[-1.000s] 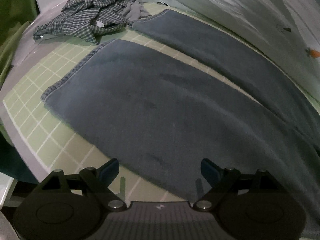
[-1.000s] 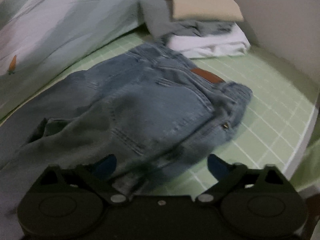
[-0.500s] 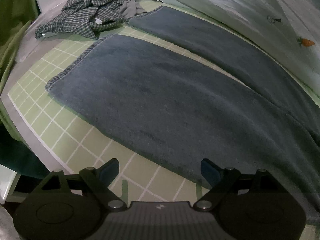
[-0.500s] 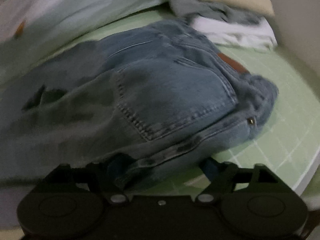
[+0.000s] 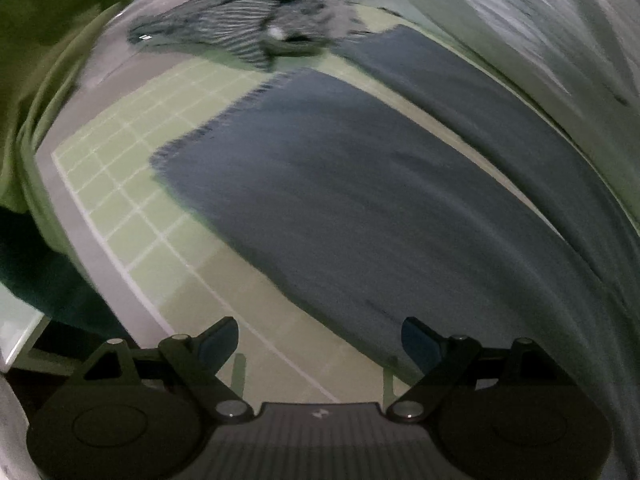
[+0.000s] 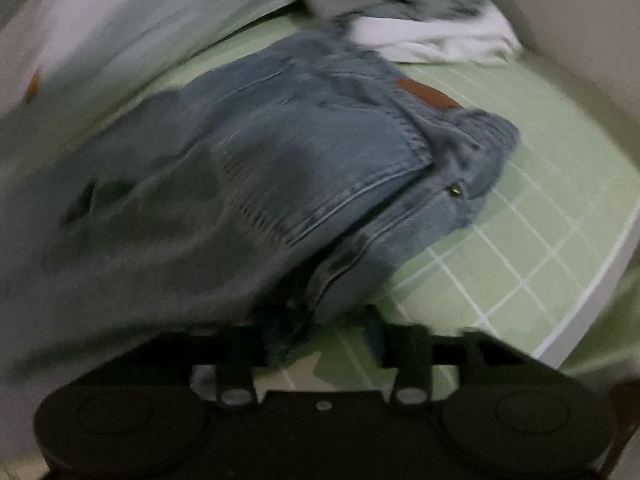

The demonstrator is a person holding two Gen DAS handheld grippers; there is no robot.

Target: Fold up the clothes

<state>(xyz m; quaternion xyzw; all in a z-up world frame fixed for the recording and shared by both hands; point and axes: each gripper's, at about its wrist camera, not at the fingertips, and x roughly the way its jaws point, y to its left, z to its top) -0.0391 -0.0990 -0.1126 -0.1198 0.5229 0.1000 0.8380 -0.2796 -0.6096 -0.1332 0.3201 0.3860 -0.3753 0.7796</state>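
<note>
Blue jeans [image 6: 280, 152] lie on a green grid mat [image 6: 540, 208], waistband with a brown leather patch [image 6: 424, 94] to the right. My right gripper [image 6: 324, 332] is low at the waist's near edge. Its jaws stand half closed around a fold of denim, with mat still showing beside the right finger. In the left wrist view both legs stretch away, the near leg [image 5: 360, 200] and the far leg [image 5: 500, 92]. My left gripper [image 5: 318, 332] hangs open over the near leg's front edge, holding nothing.
A crumpled checked shirt [image 5: 248, 28] lies past the leg hems. Folded clothes [image 6: 432, 32] are stacked behind the waistband. A pale printed sheet [image 5: 540, 12] runs along the far side. The mat's front edge [image 5: 132, 276] drops off at the near left.
My right gripper dropped to the waist's near edge and its jaws narrowed around the denim. My left gripper swung right along the near leg, still open.
</note>
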